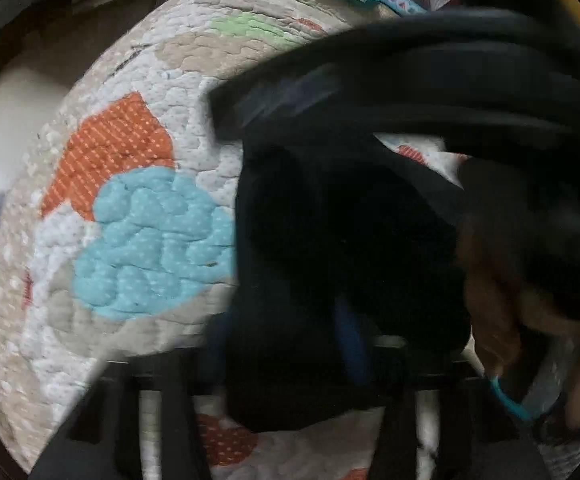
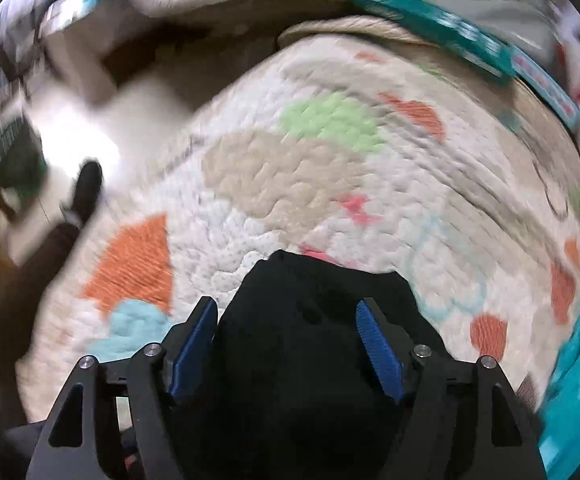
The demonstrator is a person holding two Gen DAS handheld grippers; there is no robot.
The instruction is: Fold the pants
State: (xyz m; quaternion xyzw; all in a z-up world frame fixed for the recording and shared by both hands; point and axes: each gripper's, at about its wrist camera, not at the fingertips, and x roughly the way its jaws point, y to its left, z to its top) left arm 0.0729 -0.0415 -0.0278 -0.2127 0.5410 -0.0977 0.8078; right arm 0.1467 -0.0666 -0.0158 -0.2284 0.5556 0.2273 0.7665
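Note:
The black pants hang bunched over a quilted bedspread in the left wrist view. My left gripper is mostly hidden under the cloth; one blue pad shows through, and the cloth lies between the fingers. The other hand and its gripper are blurred at the right. In the right wrist view my right gripper is open, its blue pads wide apart, with black pants lying between and below them.
The quilt has orange, blue, green and beige patches. Teal packages lie along its far edge. A white floor and a dark shoe are at the left. A teal object is at the right.

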